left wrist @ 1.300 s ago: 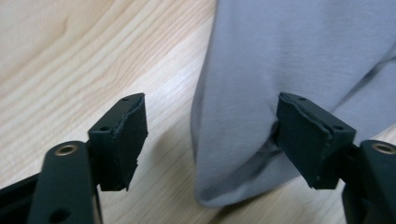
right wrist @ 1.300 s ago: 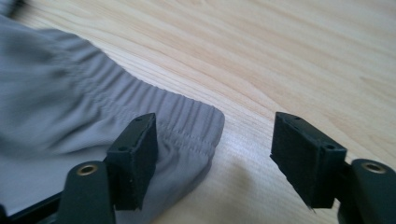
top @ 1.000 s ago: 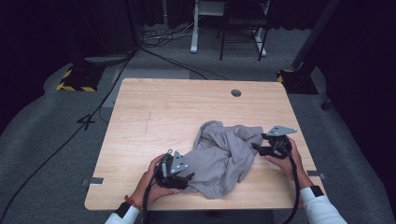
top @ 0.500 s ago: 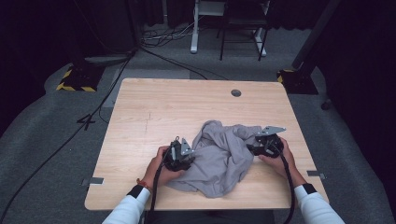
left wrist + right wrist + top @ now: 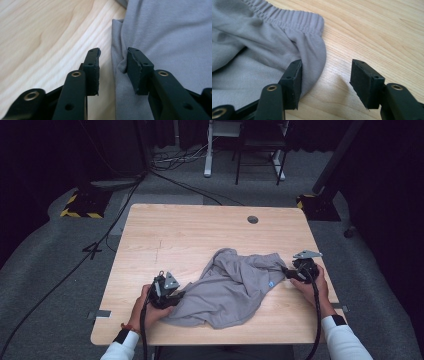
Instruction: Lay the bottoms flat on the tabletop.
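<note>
A grey cloth (image 5: 235, 285) is lying crumpled on the wooden table (image 5: 185, 235). The left gripper (image 5: 112, 63) and right gripper (image 5: 325, 80) are sitting at its edges, jaws apart.

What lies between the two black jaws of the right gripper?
In the right gripper view, the right gripper stands open: a fold of the grey elastic-waisted fabric garment by one jaw, otherwise bare light wooden table.

One grey garment (image 5: 235, 287), one table (image 5: 200, 227), two hand-held grippers
</note>
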Action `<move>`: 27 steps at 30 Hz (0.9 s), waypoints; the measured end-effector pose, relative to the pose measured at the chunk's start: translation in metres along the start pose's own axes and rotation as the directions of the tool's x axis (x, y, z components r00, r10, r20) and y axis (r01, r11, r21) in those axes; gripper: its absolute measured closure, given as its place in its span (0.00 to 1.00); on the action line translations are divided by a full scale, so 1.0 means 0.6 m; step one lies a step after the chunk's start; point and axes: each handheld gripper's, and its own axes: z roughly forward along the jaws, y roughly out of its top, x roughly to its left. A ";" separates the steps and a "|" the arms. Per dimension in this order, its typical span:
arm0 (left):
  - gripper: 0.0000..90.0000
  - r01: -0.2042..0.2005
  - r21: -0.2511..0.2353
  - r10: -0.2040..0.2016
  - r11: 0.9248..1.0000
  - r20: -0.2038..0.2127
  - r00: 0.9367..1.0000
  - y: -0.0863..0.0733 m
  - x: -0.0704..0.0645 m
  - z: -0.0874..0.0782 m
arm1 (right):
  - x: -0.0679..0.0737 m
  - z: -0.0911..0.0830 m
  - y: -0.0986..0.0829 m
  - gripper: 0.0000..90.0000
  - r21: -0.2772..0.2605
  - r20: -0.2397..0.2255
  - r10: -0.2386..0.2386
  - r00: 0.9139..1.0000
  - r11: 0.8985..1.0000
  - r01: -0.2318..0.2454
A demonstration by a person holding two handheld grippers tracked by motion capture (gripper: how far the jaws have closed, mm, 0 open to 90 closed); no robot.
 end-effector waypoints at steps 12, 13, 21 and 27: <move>0.42 -0.034 -0.064 0.038 0.997 0.056 0.998 -0.001 -0.080 -0.034 | 0.000 -0.018 0.001 0.46 -0.034 -0.046 -0.001 0.999 0.999 -0.001; 0.40 -0.034 -0.064 0.038 0.997 0.056 0.998 -0.001 -0.080 -0.034 | 0.005 -0.022 0.003 0.46 -0.053 -0.079 -0.004 0.997 0.999 0.000; 0.39 -0.147 -0.152 0.145 0.977 -0.023 0.989 0.113 -0.070 -0.015 | 0.052 -0.037 0.019 0.44 -0.105 -0.187 -0.112 0.976 0.990 0.094; 0.37 0.016 -0.115 -0.021 0.993 -0.048 0.999 0.170 -0.002 0.074 | 0.095 -0.064 0.048 0.44 -0.196 -0.268 -0.184 0.946 0.972 0.133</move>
